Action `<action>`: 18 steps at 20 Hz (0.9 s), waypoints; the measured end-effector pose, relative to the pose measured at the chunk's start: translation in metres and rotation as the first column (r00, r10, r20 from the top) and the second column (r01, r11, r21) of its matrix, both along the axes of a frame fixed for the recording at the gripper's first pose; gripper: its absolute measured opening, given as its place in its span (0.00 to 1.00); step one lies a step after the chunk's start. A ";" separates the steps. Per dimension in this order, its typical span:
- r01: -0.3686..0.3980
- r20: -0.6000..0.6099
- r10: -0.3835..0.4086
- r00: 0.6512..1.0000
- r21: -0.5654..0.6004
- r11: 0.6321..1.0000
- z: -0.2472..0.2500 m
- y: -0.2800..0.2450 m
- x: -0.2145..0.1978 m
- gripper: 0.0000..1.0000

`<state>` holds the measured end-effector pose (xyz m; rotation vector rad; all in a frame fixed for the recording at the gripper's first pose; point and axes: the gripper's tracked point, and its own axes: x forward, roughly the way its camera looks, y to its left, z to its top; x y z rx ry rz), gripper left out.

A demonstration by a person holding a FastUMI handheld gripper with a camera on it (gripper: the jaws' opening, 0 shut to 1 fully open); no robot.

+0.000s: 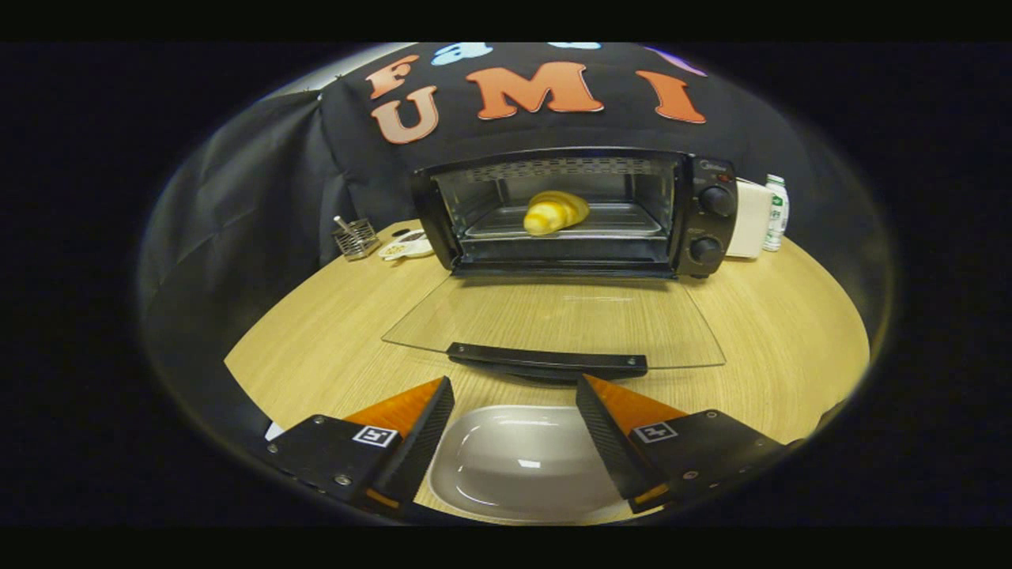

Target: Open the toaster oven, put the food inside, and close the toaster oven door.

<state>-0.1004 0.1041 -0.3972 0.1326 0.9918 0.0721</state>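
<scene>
The black toaster oven (704, 221) stands at the back of the round wooden table (791, 332). Its glass door (553, 320) is folded down flat, with its black handle (545, 361) just ahead of my fingertips. A yellow croissant-like piece of food (555, 212) lies on the metal tray (617, 225) inside the oven. My gripper (514, 387) is open, with nothing between its fingers (411, 438). It hovers over an empty white dish (518, 458), which sits on the table below and between the fingers.
Left of the oven stand a small wire basket (356, 237) and a small white saucer (407, 247) with bits in it. Right of the oven are a white box (749, 217) and a white bottle (776, 212) with a green label.
</scene>
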 end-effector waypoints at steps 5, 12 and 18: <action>0.096 -0.058 -0.094 0.994 0.036 0.995 -0.014 -0.021 0.003 0.92; 0.017 -0.078 -0.006 0.997 0.145 0.989 -0.013 0.020 0.005 0.93; -0.003 0.030 0.002 1.000 0.042 0.999 0.003 0.010 0.041 0.93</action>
